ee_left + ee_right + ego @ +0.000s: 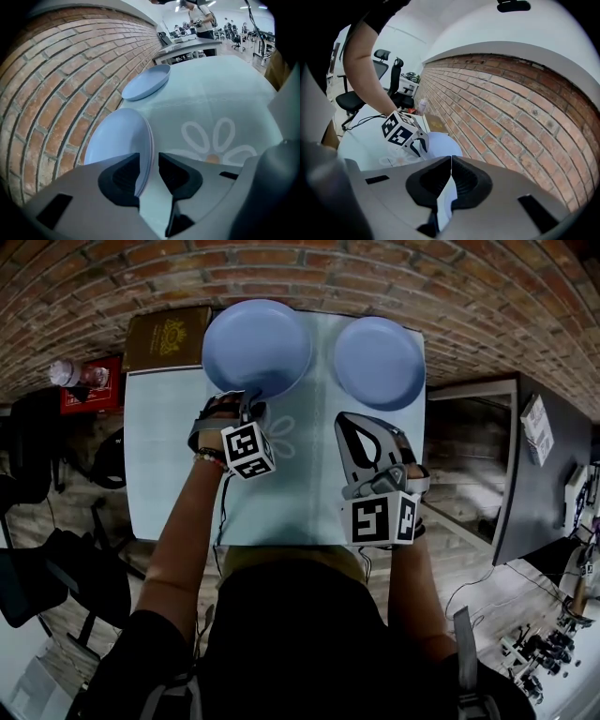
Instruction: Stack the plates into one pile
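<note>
Two light blue plates lie at the far edge of the table [169, 456], by the brick wall. My left gripper [249, 407] is at the near rim of the bigger left plate [258, 345]. In the left gripper view that rim [140, 176] stands between the jaws of the left gripper [149, 161], with a gap on the right side, so the gripper is open. The smaller plate [380, 362] [147, 82] lies apart to the right. My right gripper [352, 426] hovers near the table's front right, short of that plate, shut and empty [451, 158].
A brown box [169, 337] sits at the table's far left corner, with a red box and a bottle [84, 379] beyond it. A dark desk [544, 465] stands to the right. A flower print [281, 442] marks the tablecloth between the grippers.
</note>
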`<state>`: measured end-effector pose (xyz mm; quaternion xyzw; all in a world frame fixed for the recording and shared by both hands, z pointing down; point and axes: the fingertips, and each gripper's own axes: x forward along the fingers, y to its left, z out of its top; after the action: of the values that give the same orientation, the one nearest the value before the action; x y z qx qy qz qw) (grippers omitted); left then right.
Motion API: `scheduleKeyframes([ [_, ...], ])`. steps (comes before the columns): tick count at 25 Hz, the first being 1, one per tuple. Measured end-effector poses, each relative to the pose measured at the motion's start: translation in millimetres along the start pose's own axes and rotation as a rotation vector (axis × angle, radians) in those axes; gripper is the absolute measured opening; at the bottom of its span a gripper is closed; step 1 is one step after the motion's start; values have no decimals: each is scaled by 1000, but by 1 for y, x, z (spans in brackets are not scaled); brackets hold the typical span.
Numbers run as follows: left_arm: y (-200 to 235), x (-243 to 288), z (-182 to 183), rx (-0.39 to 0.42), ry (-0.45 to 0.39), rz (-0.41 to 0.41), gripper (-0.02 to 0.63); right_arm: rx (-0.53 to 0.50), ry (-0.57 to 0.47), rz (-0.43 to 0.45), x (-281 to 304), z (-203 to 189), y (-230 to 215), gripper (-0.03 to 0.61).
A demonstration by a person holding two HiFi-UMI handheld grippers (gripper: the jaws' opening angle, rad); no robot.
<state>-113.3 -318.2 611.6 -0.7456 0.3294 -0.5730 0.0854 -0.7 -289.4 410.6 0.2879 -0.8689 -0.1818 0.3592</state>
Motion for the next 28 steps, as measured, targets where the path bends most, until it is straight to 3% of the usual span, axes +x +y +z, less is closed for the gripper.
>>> scheduleKeyframes([
  [6, 3, 12, -9, 21, 29, 2, 130, -8, -1, -8, 0, 2, -4, 35],
  [11, 5, 16, -12, 95, 83, 15, 126, -8, 5, -16, -3, -1, -6, 35],
  [16, 1, 16, -12, 181, 106, 26, 62, -4, 2, -22, -7, -3, -7, 35],
  [28, 7, -18, 0, 188, 94, 28, 49, -4, -28, -29, -13, 1, -9, 35],
])
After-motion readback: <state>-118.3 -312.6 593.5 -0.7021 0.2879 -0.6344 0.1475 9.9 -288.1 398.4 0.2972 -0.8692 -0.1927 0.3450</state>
